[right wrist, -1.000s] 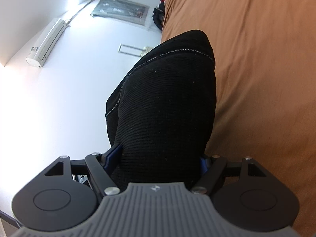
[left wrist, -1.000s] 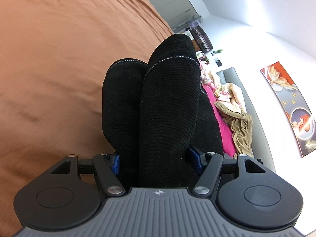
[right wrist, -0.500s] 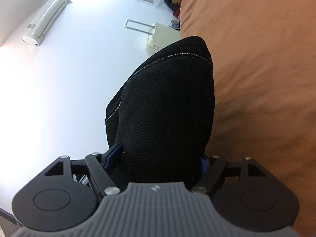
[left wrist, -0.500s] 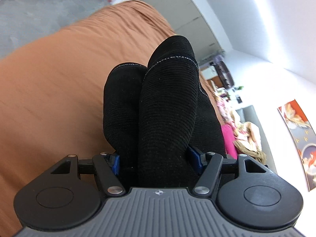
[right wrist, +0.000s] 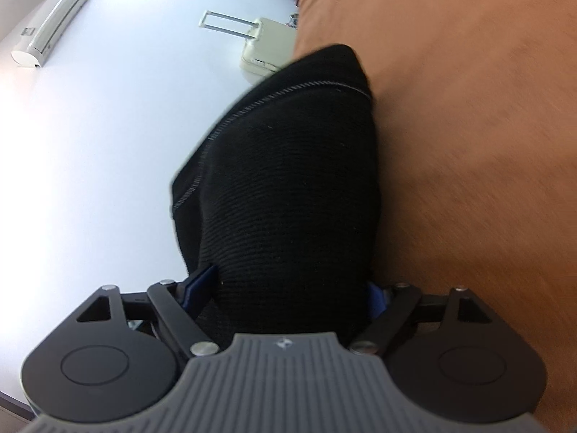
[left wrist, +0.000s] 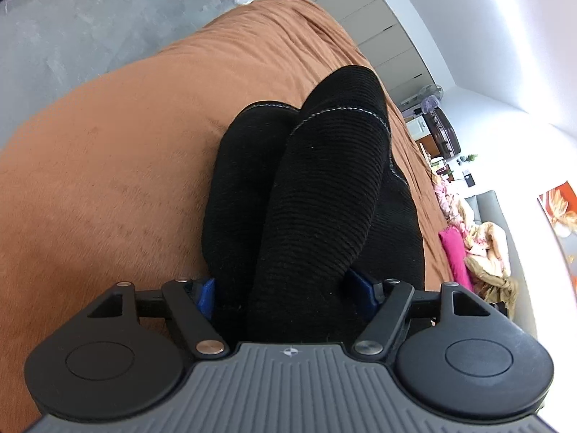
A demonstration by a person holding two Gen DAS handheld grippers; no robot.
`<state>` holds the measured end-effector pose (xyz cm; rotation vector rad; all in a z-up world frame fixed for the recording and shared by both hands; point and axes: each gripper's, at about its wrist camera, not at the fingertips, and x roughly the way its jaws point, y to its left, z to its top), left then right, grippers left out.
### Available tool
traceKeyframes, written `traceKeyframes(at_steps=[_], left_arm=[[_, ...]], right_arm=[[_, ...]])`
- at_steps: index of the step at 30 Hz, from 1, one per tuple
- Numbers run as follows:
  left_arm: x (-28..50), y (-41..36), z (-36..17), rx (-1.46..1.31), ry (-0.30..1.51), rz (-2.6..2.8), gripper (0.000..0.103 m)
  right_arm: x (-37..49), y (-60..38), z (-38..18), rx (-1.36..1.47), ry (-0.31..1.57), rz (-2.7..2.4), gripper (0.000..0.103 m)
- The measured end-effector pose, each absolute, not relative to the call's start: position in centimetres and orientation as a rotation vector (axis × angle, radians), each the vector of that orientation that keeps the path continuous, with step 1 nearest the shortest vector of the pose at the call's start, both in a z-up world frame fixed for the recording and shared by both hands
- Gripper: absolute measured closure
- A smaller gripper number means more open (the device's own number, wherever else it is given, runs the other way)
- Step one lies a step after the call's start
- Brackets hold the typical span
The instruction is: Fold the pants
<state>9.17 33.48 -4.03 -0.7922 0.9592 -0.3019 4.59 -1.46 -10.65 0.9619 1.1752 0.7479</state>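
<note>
The black corduroy pants (left wrist: 317, 195) with pale stitching fill the middle of both views, bunched and draped over the fingers. My left gripper (left wrist: 285, 288) is shut on a thick fold of the pants above the orange bed cover (left wrist: 108, 166). My right gripper (right wrist: 285, 292) is shut on another fold of the pants (right wrist: 288, 180), held up beside the bed cover (right wrist: 468, 108). The blue finger pads (left wrist: 205, 290) show only at their edges; the fingertips are hidden by cloth.
In the left wrist view, grey floor (left wrist: 54, 36) lies beyond the bed, with a pile of clothes on a grey sofa (left wrist: 479, 245) and grey cabinets (left wrist: 382, 29). In the right wrist view, a cream suitcase (right wrist: 263, 47) and an air conditioner (right wrist: 54, 14) show against white surfaces.
Both grippers have swung with the pants still held: more floor shows in the left view, and the suitcase has come further into the right view. The grips are unchanged.
</note>
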Motion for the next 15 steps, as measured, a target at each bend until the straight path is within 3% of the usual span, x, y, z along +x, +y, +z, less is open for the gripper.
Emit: traceKeyframes(at_steps=[5, 12, 14, 15], left_arm=[[5.0, 32.8, -1.7, -0.696, 0.892, -0.276, 0.021], [1.6, 31.9, -0.2, -0.57, 0.907, -0.227, 0.018], [1.2, 31.1, -0.2, -0.484, 0.904, -0.187, 0.016], [0.9, 30.7, 0.0, -0.456, 0.893, -0.173, 0.016]], right_arm=[[0.8, -3.9, -10.2, 0.955, 1.158, 0.754, 0.021], [-4.2, -2.6, -9.0, 0.682, 1.127, 0.735, 0.024], [-5.1, -2.3, -9.3, 0.621, 1.151, 0.713, 0.03], [-5.8, -2.6, -9.8, 0.552, 1.168, 0.685, 0.044]])
